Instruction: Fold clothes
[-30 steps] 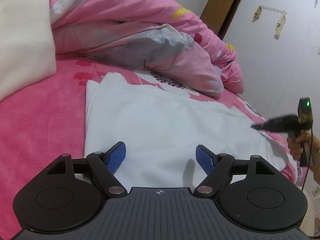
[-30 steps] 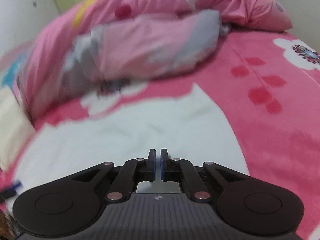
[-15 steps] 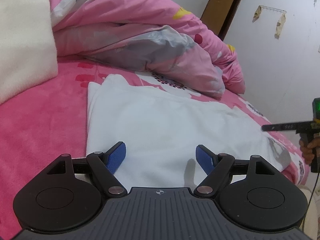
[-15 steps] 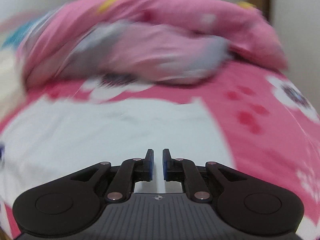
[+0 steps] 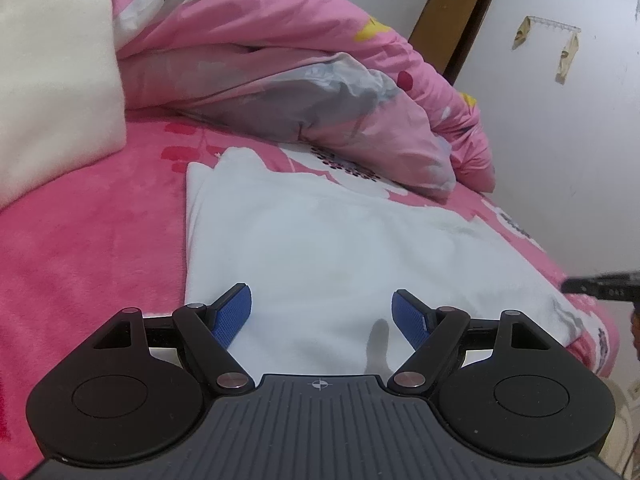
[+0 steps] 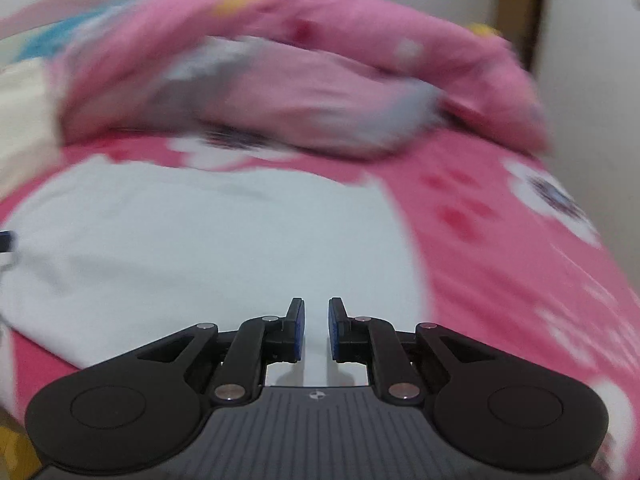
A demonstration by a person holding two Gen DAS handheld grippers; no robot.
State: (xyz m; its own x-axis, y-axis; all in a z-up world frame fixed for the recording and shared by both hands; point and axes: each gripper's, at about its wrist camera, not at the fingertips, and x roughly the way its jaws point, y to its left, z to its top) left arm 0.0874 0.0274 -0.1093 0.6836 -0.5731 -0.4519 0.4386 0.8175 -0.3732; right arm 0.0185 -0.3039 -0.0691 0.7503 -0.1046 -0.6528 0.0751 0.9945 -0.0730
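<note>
White garment point(image 5: 320, 248) lies flat on the pink bedspread point(image 5: 80, 240), right ahead of both tools. Left gripper point(image 5: 322, 312) spread wide, blue pads over the cloth's near edge, nothing gripped. Right gripper point(image 6: 316, 328) is parting, a narrow gap, cloth beyond it but nothing between the jaws. The left view alone catches the crumpled duvet point(image 5: 300, 80) sharply, plus a door point(image 5: 452, 24) behind; the right view is blurred.
</note>
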